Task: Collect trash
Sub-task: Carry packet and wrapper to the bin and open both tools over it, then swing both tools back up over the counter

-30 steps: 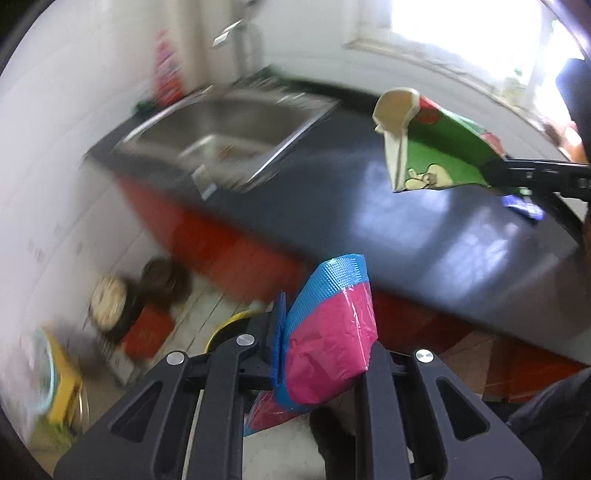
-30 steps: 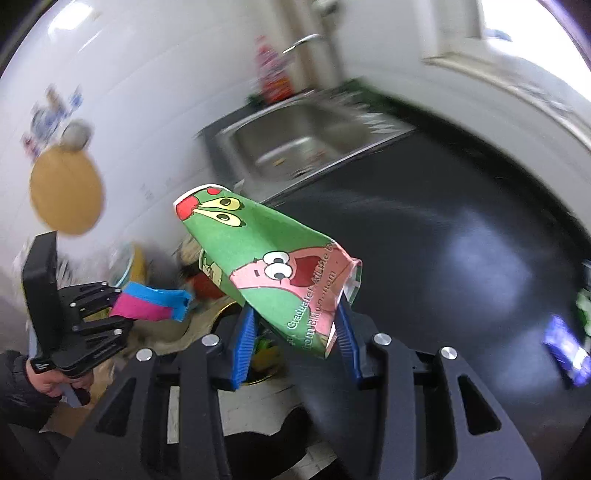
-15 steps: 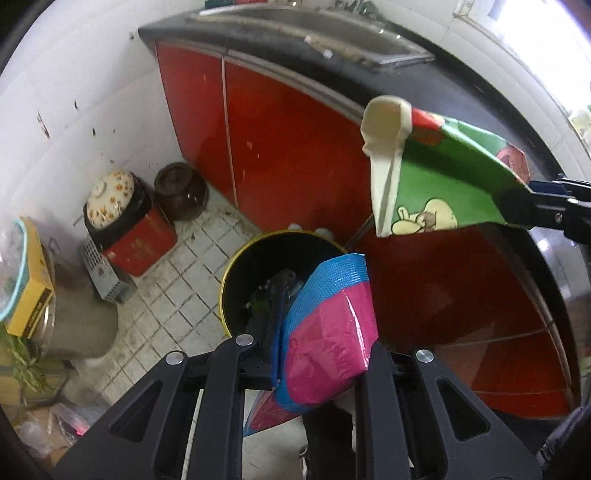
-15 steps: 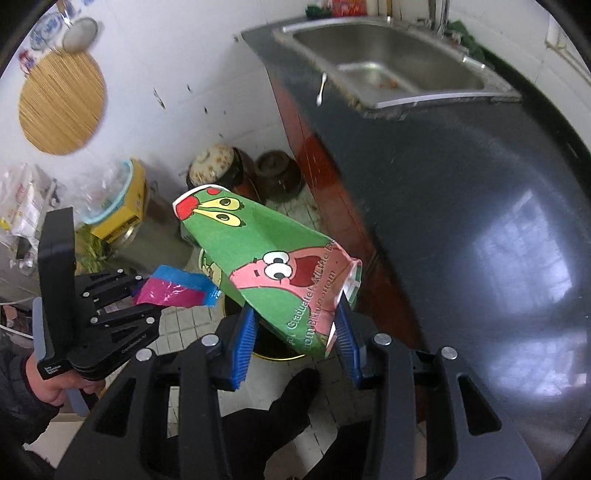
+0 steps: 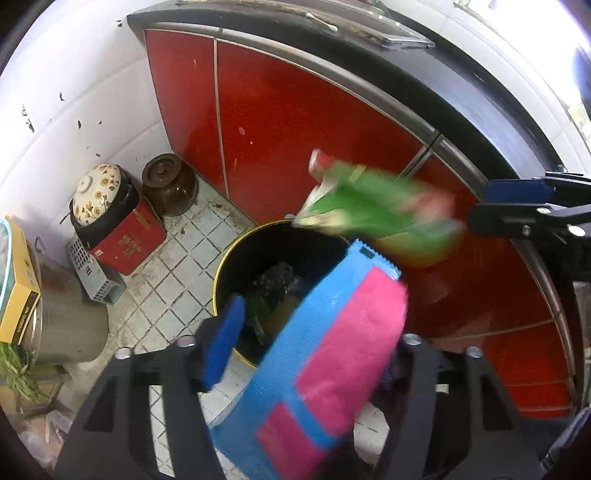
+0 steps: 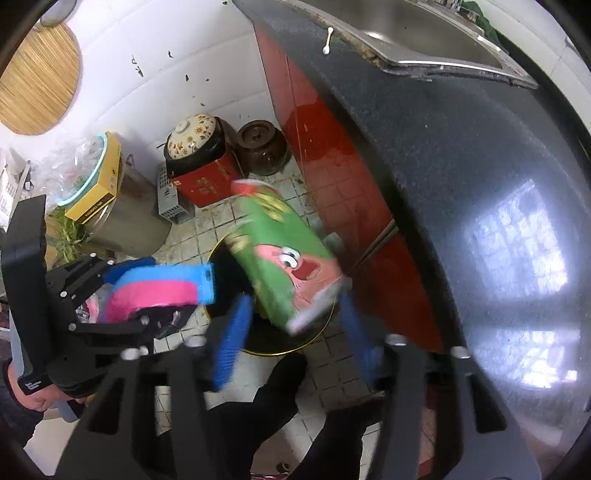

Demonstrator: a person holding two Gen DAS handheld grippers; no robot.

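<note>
A black trash bin with a yellow rim [image 5: 221, 266] [image 6: 317, 336] stands on the tiled floor by the red cabinets. My left gripper [image 5: 310, 332] is open; the pink and blue wrapper [image 5: 325, 354] [image 6: 159, 288] lies loose between its fingers above the bin. My right gripper [image 6: 295, 332] is open; the green cartoon snack bag [image 6: 284, 258] [image 5: 376, 214] is blurred, free of the fingers, in the air over the bin. The right gripper also shows at the right of the left wrist view [image 5: 524, 210].
Red cabinet doors [image 5: 295, 122] and the dark countertop [image 6: 461, 166] with the sink [image 6: 443, 33] run along the right. A flowered pot on a red box [image 5: 110, 221], a brown jar [image 5: 168, 184] and a metal pot [image 5: 66, 325] stand on the floor at left.
Both grippers have opened over the bin. The green bag has left the right gripper and is dropping. The pink and blue wrapper has come loose in the left gripper.
</note>
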